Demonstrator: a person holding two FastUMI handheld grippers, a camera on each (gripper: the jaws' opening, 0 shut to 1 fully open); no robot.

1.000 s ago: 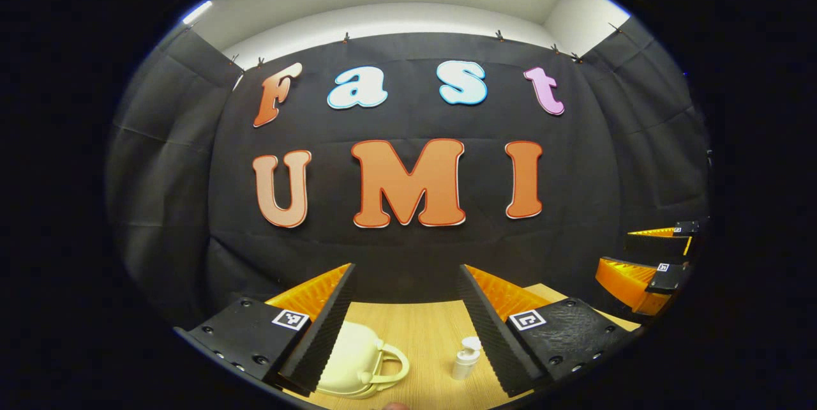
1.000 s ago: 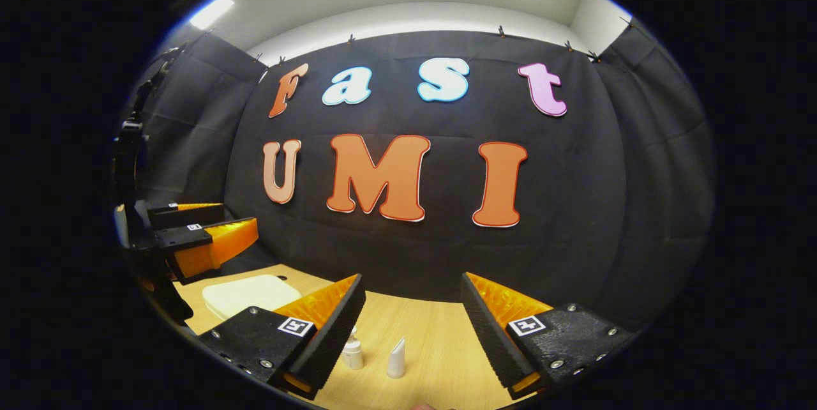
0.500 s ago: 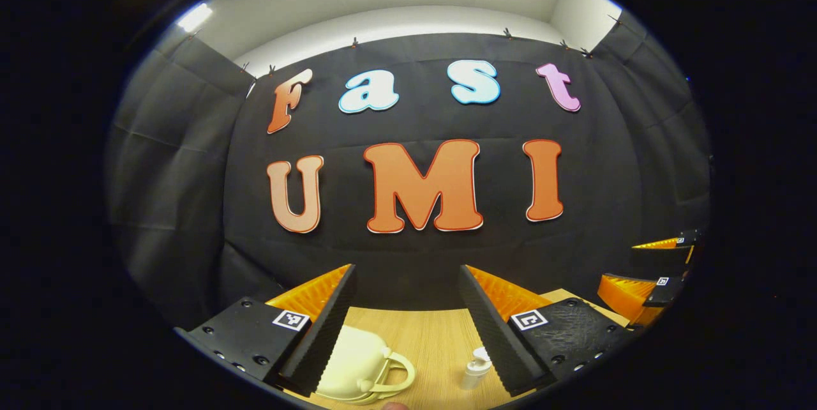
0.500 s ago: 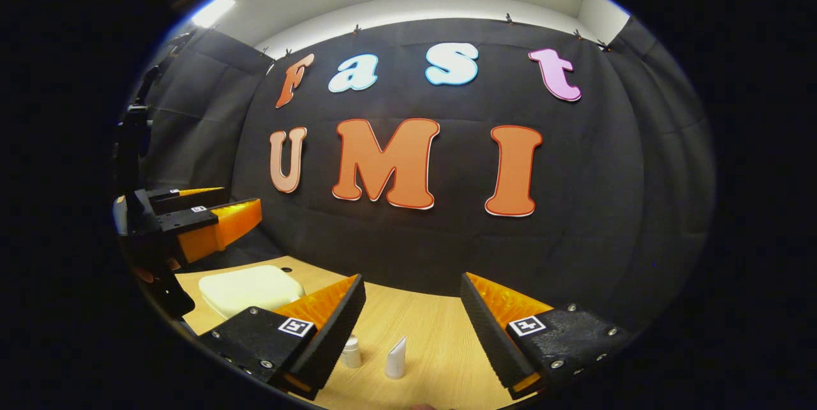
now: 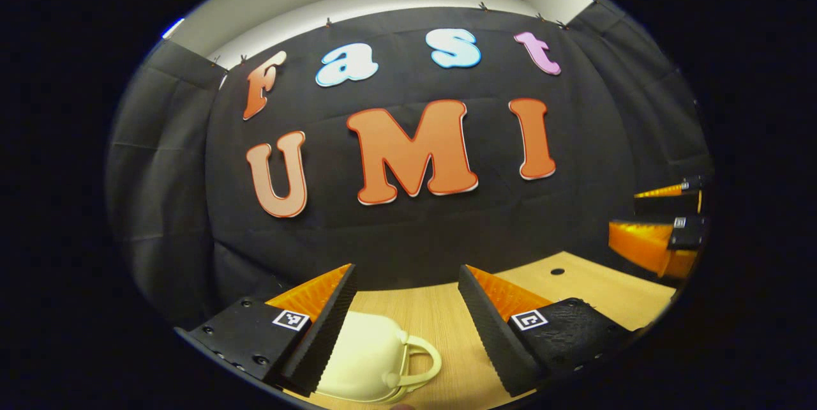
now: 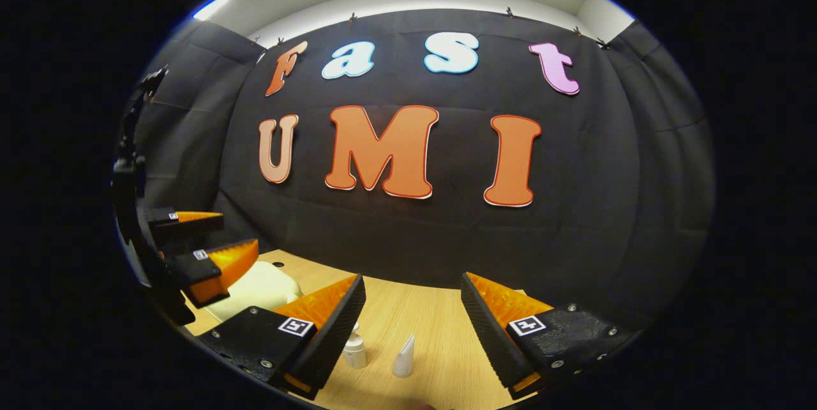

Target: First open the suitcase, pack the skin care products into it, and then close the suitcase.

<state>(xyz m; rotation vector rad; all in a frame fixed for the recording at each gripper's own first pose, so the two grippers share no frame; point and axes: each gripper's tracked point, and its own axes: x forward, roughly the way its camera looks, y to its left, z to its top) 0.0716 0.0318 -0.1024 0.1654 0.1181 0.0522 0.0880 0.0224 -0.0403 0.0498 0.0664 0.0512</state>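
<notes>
Left gripper view looks down past the left hand-held gripper (image 5: 405, 327), whose fingers stand wide apart with nothing between them. Just below and ahead of it, partly behind its left finger, sits the small cream suitcase (image 5: 360, 362) on the wooden counter (image 5: 574, 279), lid down and its looped handle (image 5: 422, 362) pointing toward the right finger. As far as I can tell it is shut, so what it holds I cannot say.

Far off to that gripper's right the right hand-held gripper (image 5: 664, 225) hangs above the counter. In the right gripper view its own fingers (image 6: 412, 333) are likewise spread wide and empty. Between them, low and close, stand two of the skin care products: a small white bottle (image 6: 354, 352) just beside the left finger and a slim white tube (image 6: 403, 359) near the middle, both upright and apart from one another. Off to the left of this gripper the suitcase shows again, under the left hand-held gripper.

To my eye the job has barely begun: the case is not yet opened, nothing is packed, and the products wait out on the counter. Opening the lid looks like the step in hand, then loading, then closing.
</notes>
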